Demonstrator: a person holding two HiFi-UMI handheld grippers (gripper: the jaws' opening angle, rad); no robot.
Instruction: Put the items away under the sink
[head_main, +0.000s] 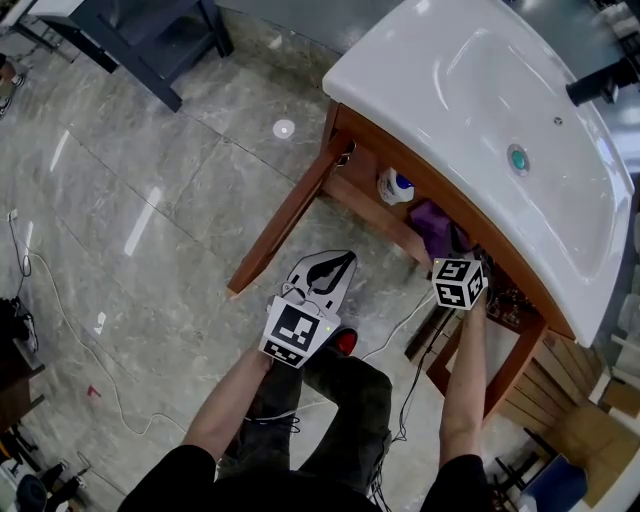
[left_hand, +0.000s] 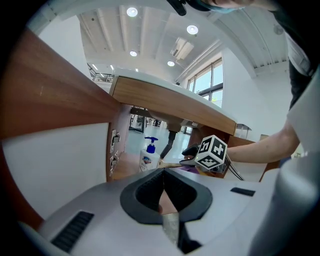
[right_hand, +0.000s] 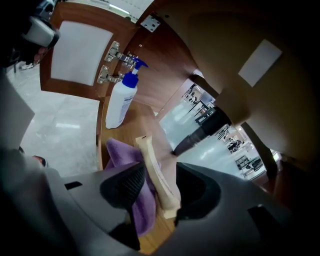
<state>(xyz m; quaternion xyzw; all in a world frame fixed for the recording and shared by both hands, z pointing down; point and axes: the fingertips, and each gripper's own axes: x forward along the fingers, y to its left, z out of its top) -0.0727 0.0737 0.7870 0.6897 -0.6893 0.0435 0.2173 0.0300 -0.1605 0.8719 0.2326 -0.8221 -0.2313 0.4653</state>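
Currently under the white ceramic sink (head_main: 470, 100), a wooden cabinet shelf (right_hand: 142, 117) carries three items. One white pump bottle with blue top (right_hand: 121, 100) stands upright by two metal door hinges (right_hand: 107, 64). One crumpled purple cloth (right_hand: 125, 155) has one pale cream flat stick (right_hand: 155, 172) lying across it. A black drain pipe (right_hand: 200, 132) drops behind them. The wooden cabinet door (right_hand: 80, 55) stands open beside the bottle.

Right gripper (right_hand: 160, 187) reaches in, fingers spread either side of the stick, not pinching it. Left gripper (left_hand: 164, 192) waits outside, fingers pressed together, empty.
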